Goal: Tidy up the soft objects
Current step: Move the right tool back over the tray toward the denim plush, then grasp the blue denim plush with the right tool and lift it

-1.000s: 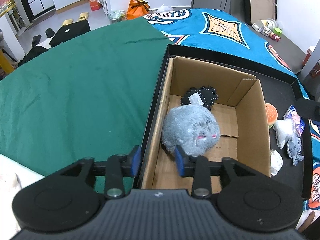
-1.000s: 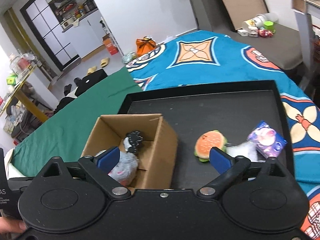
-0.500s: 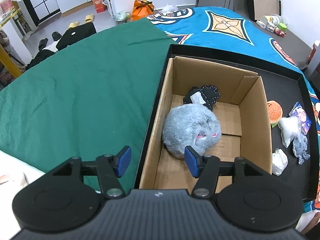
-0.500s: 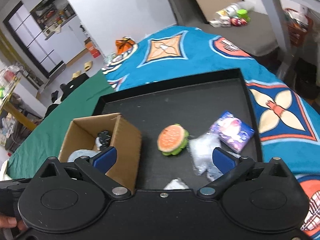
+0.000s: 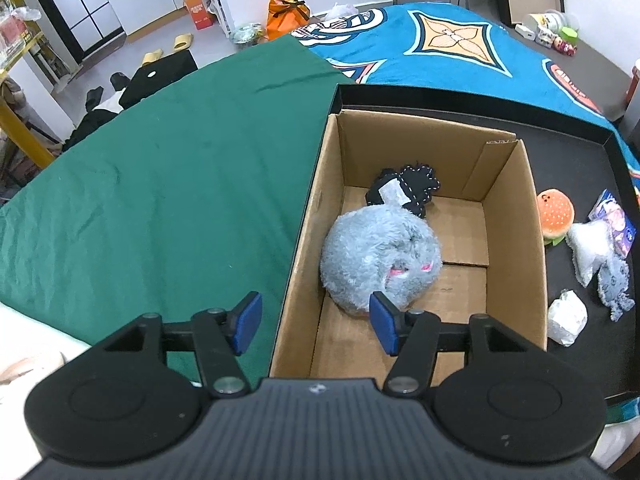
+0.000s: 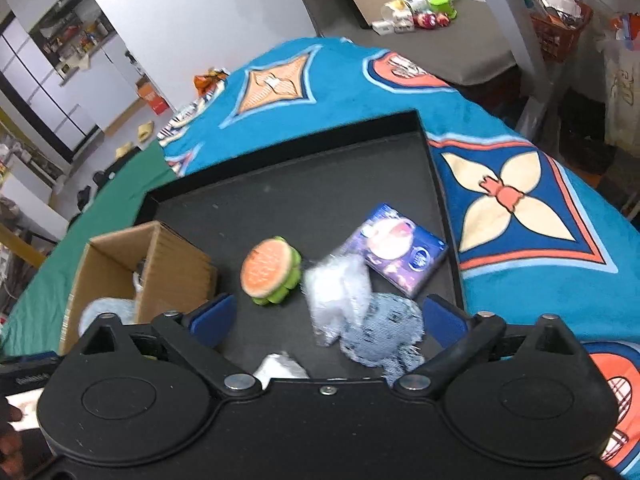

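A cardboard box (image 5: pixel 516 216) stands in a black tray (image 5: pixel 584 136) and holds a grey plush ball (image 5: pixel 376 256) and a black soft piece (image 5: pixel 412 190). My left gripper (image 5: pixel 316 322) is open and empty above the box's near left corner. My right gripper (image 6: pixel 328 316) is open and empty over the tray, just above a white soft piece (image 6: pixel 340 292) and a grey-blue plush (image 6: pixel 384 332). A burger plush (image 6: pixel 270 270) lies between them and the box (image 6: pixel 176 264). A purple packet (image 6: pixel 400 248) lies to the right.
A small white wad (image 5: pixel 566 316) lies near the tray's front edge. The tray sits on a bed with a green cover (image 5: pixel 160 184) at left and a blue patterned cover (image 6: pixel 520 208) at right. A grey bench with small items (image 6: pixel 448 28) stands behind.
My left gripper has opened wider and drawn back from the grey plush ball. My right gripper has swung right, from over the box to over the loose soft pieces on the tray.
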Motion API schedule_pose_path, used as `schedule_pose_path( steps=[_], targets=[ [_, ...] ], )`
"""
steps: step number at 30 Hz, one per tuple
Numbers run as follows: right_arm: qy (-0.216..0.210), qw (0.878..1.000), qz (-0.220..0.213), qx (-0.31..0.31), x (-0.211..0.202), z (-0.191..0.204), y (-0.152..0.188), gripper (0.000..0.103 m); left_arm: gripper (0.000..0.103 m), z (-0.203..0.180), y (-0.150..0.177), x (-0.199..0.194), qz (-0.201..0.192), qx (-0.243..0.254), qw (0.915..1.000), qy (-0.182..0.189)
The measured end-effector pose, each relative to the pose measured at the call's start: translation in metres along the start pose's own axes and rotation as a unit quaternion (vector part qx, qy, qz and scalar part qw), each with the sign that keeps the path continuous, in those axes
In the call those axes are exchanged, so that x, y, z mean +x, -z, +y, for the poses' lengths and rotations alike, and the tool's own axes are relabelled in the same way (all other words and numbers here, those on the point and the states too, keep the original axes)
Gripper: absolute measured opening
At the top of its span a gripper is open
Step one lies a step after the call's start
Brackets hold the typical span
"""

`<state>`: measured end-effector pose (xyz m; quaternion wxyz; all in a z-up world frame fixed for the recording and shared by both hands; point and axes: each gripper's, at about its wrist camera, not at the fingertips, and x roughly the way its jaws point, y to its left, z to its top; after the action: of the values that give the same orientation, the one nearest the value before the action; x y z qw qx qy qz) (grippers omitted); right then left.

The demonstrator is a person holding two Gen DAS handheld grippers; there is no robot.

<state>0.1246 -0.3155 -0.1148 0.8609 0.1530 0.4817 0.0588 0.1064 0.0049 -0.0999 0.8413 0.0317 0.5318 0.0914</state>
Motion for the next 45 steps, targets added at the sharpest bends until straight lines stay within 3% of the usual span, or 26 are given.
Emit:
schedule_pose_path(
  steps=[4, 9, 14, 19, 20, 22, 24, 29, 34, 41, 45],
  targets=[
    [0.003, 0.999, 0.029, 0.015, 0.015, -0.010, 0.004, 0.084, 0.058, -0.005, -0.001, 0.003, 0.001, 0.012, 0.9998, -0.017],
    [0.027, 0.998, 0.056, 0.030, 0.034, -0.021, 0.006, 0.082, 0.058, -0.008, -0.001, 0.009, 0.010, 0.012, 0.9993, -0.033],
    [0.031, 0.997, 0.073, 0.009, 0.048, -0.019, 0.011, 0.081, 0.058, -0.014, -0.004, 0.012, 0.013, 0.021, 0.9986, -0.046],
    [0.043, 0.995, 0.087, -0.017, 0.059, -0.016, 0.014, 0.074, 0.058, -0.020, -0.007, 0.014, 0.018, 0.024, 0.9981, -0.054],
    [0.043, 0.995, 0.088, -0.017, 0.060, -0.016, 0.014, 0.072, 0.058, -0.021, -0.008, 0.014, 0.018, 0.026, 0.9979, -0.056],
    [0.045, 0.994, 0.096, -0.014, 0.064, -0.018, 0.015, 0.055, 0.058, -0.023, -0.007, 0.014, 0.019, 0.029, 0.9975, -0.061],
    [0.047, 0.995, 0.091, -0.006, 0.062, -0.023, 0.015, 0.045, 0.058, -0.024, -0.007, 0.014, 0.019, 0.029, 0.9974, -0.064],
    [0.034, 0.995, 0.092, 0.018, 0.057, -0.031, 0.015, 0.035, 0.058, -0.027, -0.006, 0.013, 0.019, 0.033, 0.9969, -0.069],
    [0.023, 0.996, 0.086, 0.030, 0.050, -0.034, 0.014, 0.013, 0.058, -0.028, -0.006, 0.013, 0.019, 0.036, 0.9968, -0.068],
    [-0.001, 0.996, 0.079, 0.038, 0.041, -0.033, 0.012, 0.001, 0.058, -0.022, -0.005, 0.008, 0.015, 0.032, 0.9975, -0.061],
    [-0.024, 0.996, 0.064, 0.064, 0.030, -0.038, 0.010, 0.001, 0.058, -0.014, -0.001, 0.006, 0.014, 0.023, 0.9979, -0.059]
  ],
)
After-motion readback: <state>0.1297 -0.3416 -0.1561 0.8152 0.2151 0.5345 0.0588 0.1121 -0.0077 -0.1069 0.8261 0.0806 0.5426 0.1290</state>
